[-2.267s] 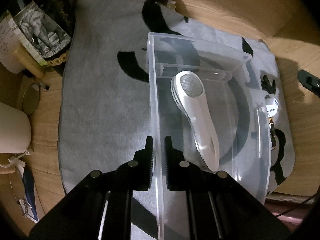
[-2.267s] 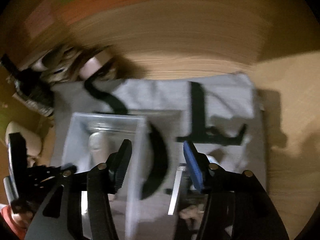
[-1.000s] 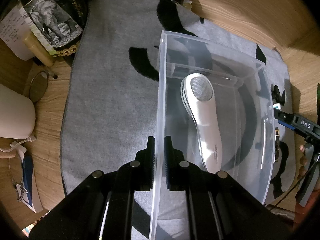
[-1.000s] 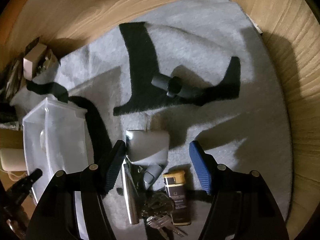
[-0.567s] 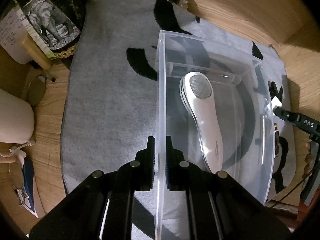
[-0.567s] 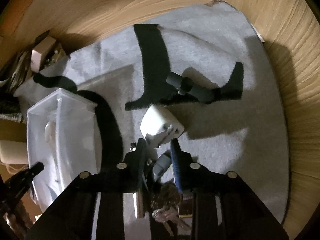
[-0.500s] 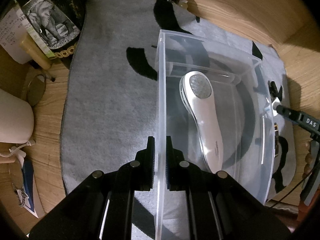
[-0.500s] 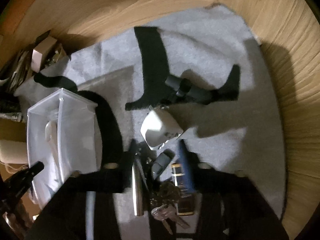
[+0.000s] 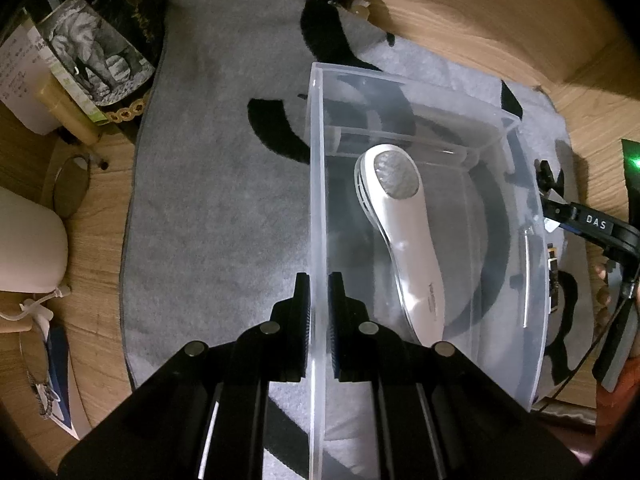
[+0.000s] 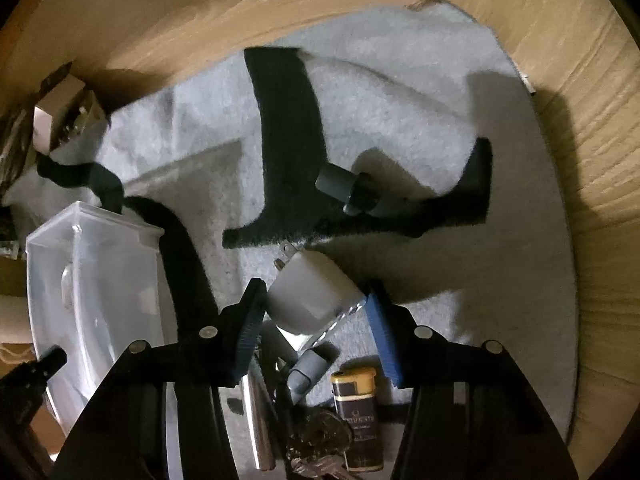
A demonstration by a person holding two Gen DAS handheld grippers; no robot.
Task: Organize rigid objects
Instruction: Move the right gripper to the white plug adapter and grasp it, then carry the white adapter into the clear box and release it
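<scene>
My left gripper [image 9: 318, 300] is shut on the left wall of a clear plastic box [image 9: 316, 184] that stands on a grey mat. A white handheld device [image 9: 400, 232] lies inside the box. My right gripper [image 10: 314, 312] is open, with a white plug adapter [image 10: 312, 296] between its fingers on the mat; I cannot tell if the pads touch it. The box shows in the right wrist view [image 10: 92, 280] at the left. The right gripper's tip shows in the left wrist view [image 9: 592, 224] beyond the box's right wall.
Near the right gripper lie a dark cylinder [image 10: 352, 192], a lighter [image 10: 356, 412], keys [image 10: 316, 444] and a metal tube [image 10: 256, 420]. A book [image 9: 92, 52], a white jar [image 9: 28, 240] and a round mirror [image 9: 70, 190] sit left of the mat on the wooden surface.
The right gripper closed near the white adapter, then opened again around it. The adapter has shifted and tilted. The left gripper has kept its hold on the box wall.
</scene>
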